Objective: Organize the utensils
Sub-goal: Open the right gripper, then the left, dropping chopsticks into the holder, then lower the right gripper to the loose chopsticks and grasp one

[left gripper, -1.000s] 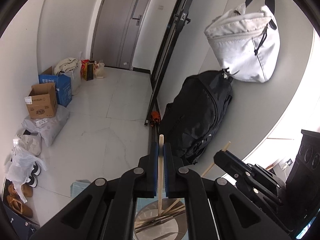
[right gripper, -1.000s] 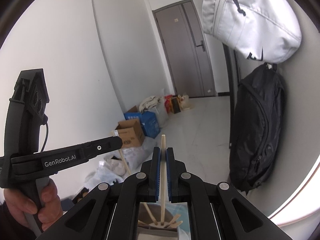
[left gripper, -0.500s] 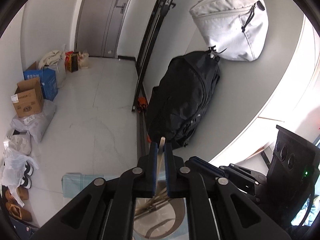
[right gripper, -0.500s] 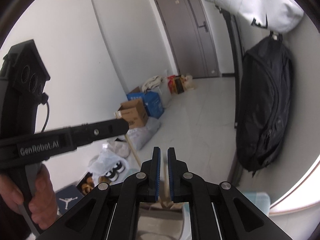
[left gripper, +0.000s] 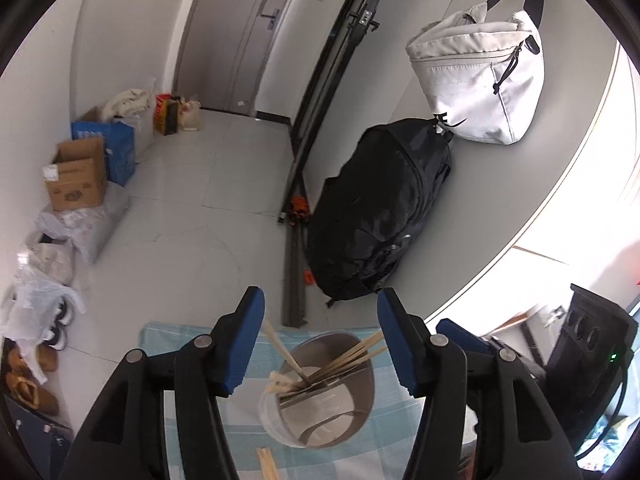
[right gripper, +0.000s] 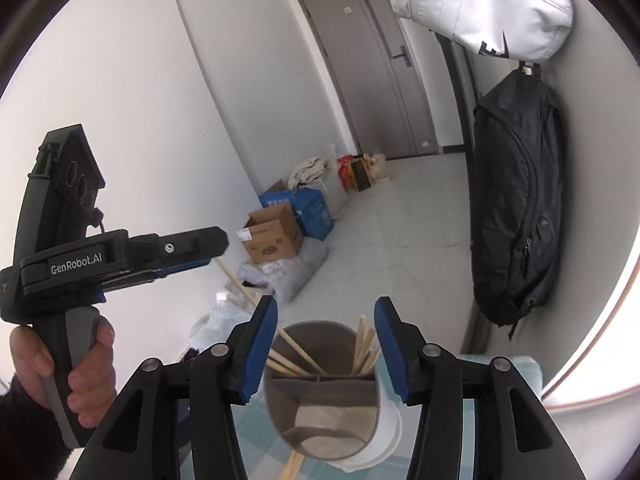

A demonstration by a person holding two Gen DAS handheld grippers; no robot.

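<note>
A round metal utensil holder [left gripper: 344,412] with a divider stands on a blue checked cloth [left gripper: 168,332]; it also shows in the right wrist view [right gripper: 320,412]. Several wooden chopsticks [left gripper: 340,360] lean inside it, seen also in the right wrist view [right gripper: 296,354]. My left gripper [left gripper: 320,320] is open and empty above the holder. My right gripper [right gripper: 326,324] is open and empty above the holder too. The left gripper's body [right gripper: 120,256] shows at the left of the right wrist view. More chopsticks [left gripper: 266,464] lie on the cloth by the holder.
A black backpack [left gripper: 376,208] and a white bag [left gripper: 484,92] hang on the wall at the right. Cardboard and blue boxes [left gripper: 80,172], plastic bags and shoes line the floor at the left. A grey door [right gripper: 368,76] is at the far end.
Both grippers were shut on a chopstick each a second ago. Both have opened, and the chopsticks now stand in the holder. Both views have tilted down toward the holder.
</note>
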